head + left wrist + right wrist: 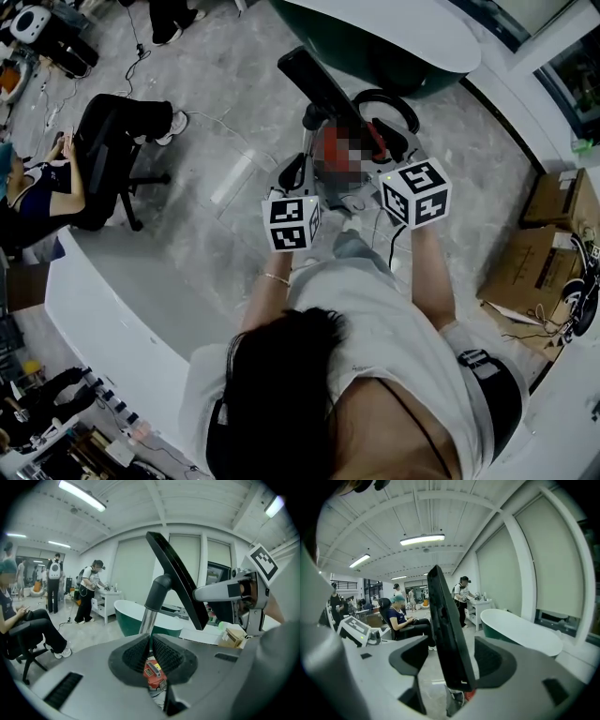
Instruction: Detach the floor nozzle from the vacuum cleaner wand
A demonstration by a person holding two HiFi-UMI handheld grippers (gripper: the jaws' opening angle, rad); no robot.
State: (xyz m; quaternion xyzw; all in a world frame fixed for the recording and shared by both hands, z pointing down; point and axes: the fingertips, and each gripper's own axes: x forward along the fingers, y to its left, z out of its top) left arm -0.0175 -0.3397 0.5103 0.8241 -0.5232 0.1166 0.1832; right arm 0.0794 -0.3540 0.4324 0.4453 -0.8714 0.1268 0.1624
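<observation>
Between the wide-spread jaws of the right gripper, the floor nozzle pokes up toward 12 o'clock; left gripper is pinched closed.

Two hand-held grippers were logged: left hand-held gripper and right hand-held gripper. One black floor nozzle and one silver wand. One green bathtub, far. Two cardboard boxes, right. One seated person on one office chair, left.
</observation>
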